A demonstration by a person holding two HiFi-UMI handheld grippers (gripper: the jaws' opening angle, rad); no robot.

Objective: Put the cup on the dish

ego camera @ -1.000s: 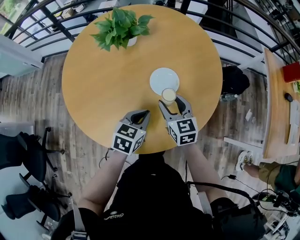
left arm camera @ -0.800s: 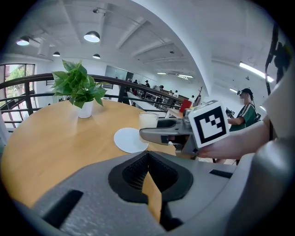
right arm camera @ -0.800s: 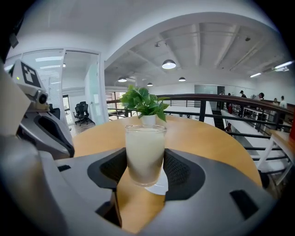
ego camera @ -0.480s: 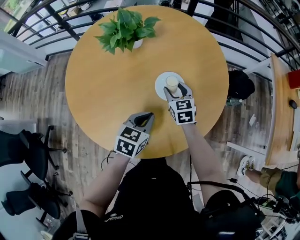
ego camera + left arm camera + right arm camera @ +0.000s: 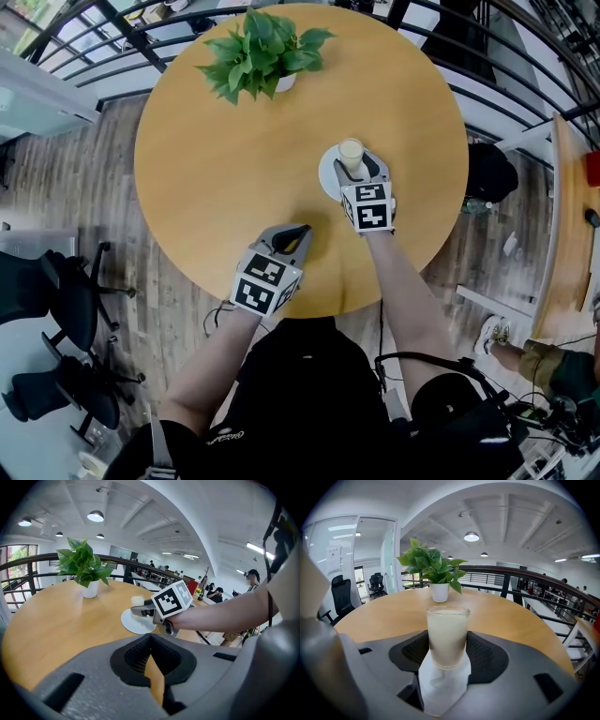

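Observation:
A clear cup (image 5: pixel 352 152) of milky liquid stands upright between the jaws of my right gripper (image 5: pixel 353 163), which is shut on it. The cup is over the middle of the white dish (image 5: pixel 328 178) on the round wooden table (image 5: pixel 216 159). In the right gripper view the cup (image 5: pixel 447 637) fills the gap between the jaws, with the dish (image 5: pixel 440 688) just beneath its base; I cannot tell whether they touch. My left gripper (image 5: pixel 299 231) rests shut and empty near the table's front edge. Its own view shows the dish (image 5: pixel 136 623) and cup (image 5: pixel 137 601) ahead.
A potted green plant (image 5: pixel 262 52) stands at the table's far side. A dark metal railing (image 5: pixel 112 37) curves round the table. Black office chairs (image 5: pixel 56 309) stand on the floor to the left. A second wooden table (image 5: pixel 572 216) lies at the right.
My right gripper has carried the cup forward from the dish's near edge to over its middle. The left gripper has stayed put.

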